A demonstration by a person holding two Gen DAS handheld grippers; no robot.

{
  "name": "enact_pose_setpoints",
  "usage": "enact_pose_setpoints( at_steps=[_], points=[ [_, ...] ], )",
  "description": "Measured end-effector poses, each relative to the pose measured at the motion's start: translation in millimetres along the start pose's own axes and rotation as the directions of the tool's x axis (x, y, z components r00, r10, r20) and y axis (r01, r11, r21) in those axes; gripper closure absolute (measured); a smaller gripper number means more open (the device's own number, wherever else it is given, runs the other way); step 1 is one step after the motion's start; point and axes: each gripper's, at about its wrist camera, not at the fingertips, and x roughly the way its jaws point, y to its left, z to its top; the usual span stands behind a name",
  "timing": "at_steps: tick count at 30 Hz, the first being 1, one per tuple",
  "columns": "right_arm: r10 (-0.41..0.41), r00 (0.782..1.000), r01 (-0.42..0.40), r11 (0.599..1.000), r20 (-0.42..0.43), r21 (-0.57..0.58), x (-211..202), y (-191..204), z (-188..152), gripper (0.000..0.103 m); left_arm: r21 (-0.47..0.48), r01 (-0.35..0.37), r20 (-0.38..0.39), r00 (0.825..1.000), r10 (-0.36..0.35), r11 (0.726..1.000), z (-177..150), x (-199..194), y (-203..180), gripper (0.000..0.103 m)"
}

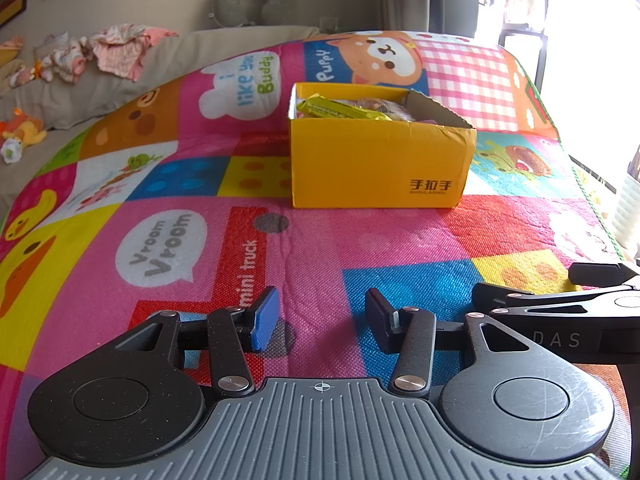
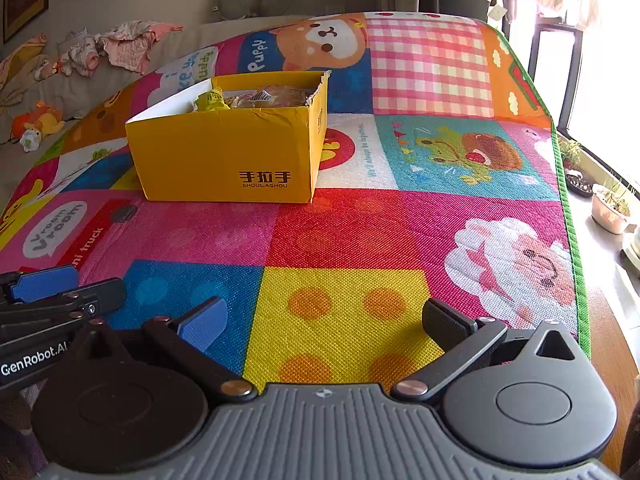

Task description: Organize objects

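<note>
Both jaws spread, nothing pinched: left gripper [image 1: 320,322], right gripper [image 2: 324,322]; yellow box [image 1: 378,162] sits ahead on play mat [image 1: 320,240], snack packets [image 1: 344,109] piled inside; spillage is risked if its flimsy wall gets nudged.

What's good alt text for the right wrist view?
An open yellow cardboard box holding wrapped snack packets sits on a colourful cartoon play mat. The right gripper hovers open and empty in the foreground.
</note>
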Motion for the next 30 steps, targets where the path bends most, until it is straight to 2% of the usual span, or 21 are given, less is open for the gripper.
enact_pose_setpoints(
  at_steps=[30],
  points=[
    [0.000, 1.000, 0.000, 1.000, 0.000, 0.000, -1.0, 1.7, -0.8, 0.000, -0.001, 0.000, 0.000, 1.000, 0.000, 1.000, 0.0, 0.1, 0.1, 0.051]
  ],
)
